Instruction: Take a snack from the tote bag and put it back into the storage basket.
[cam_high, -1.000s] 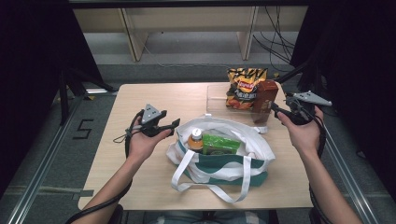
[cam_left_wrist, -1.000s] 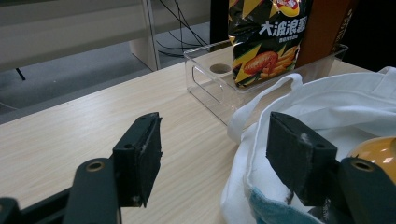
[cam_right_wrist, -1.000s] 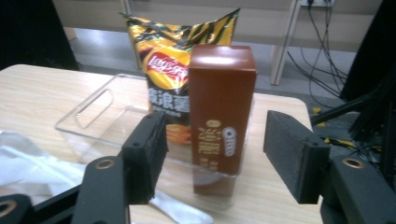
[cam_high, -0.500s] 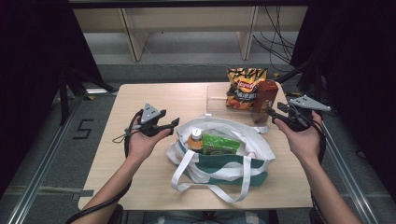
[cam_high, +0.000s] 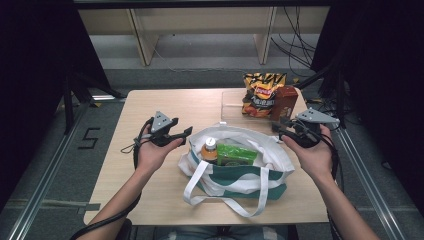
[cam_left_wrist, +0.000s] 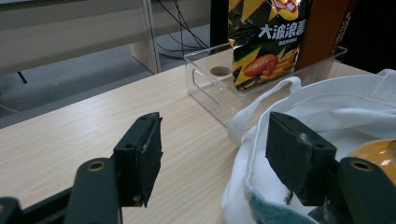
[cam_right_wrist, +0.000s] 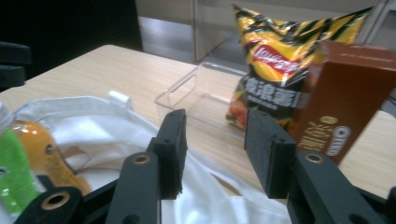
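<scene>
Hovering over the white bag's (cam_high: 235, 160) far right edge, the right tongs (cam_high: 285, 133) have been closing on nothing. The left tongs (cam_high: 182, 134) wait spread wide at the bag's left edge.

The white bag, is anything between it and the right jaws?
Nothing visible. The right gripper hangs just over the white bag's rim with its jaws closing on nothing; chip bag and brown box stand behind.

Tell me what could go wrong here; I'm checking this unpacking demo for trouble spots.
The right gripper, jaws just closing with nothing between them, hangs over the tote bag rim and may pinch cloth. The brown box and chip bag stand upright in the clear tray close by; a stray nudge could topple them.
</scene>
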